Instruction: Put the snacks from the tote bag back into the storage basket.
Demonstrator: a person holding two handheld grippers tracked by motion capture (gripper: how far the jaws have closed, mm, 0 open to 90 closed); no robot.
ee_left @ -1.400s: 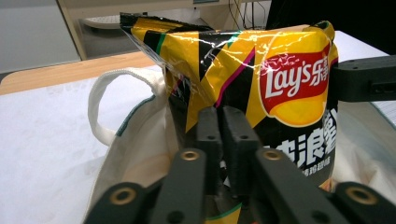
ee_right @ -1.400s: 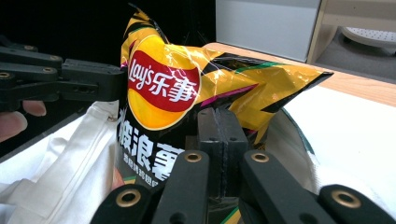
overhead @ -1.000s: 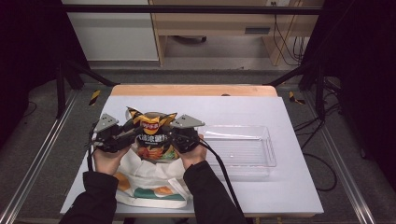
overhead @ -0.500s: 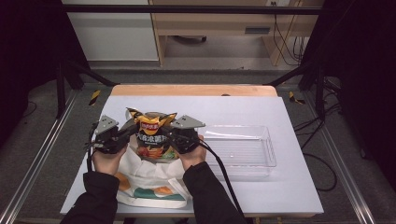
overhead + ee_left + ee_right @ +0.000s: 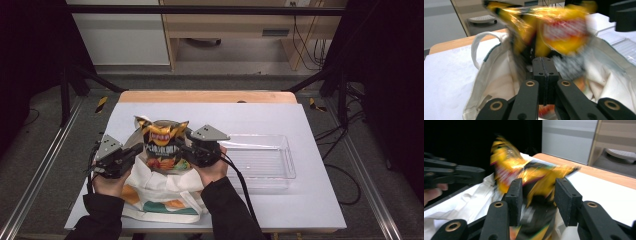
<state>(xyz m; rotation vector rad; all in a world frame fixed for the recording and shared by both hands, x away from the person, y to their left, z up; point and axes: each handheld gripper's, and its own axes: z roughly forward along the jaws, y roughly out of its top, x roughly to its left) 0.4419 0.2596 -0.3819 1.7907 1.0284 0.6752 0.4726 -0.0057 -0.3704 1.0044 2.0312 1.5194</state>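
Snack bag half inside the tote bag on the worktop

The left hand-held gripper (image 5: 543,65) is fully closed, seemingly empty beside the tote bag (image 5: 160,192). The right hand-held gripper's (image 5: 536,195) jaws, just opening, loosely straddle the yellow snack bag (image 5: 162,145).

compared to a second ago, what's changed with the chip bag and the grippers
The left hand-held gripper has shifted outward to the left, away from the yellow crinkly snack bag, and its jaws have closed; whether they pinch the cream cloth tote bag is unclear. The right hand-held gripper has just been opening, with the snack bag between its jaws, no longer pressed. The snack bag stays upright in the tote; the clear plastic tray is unmoved.
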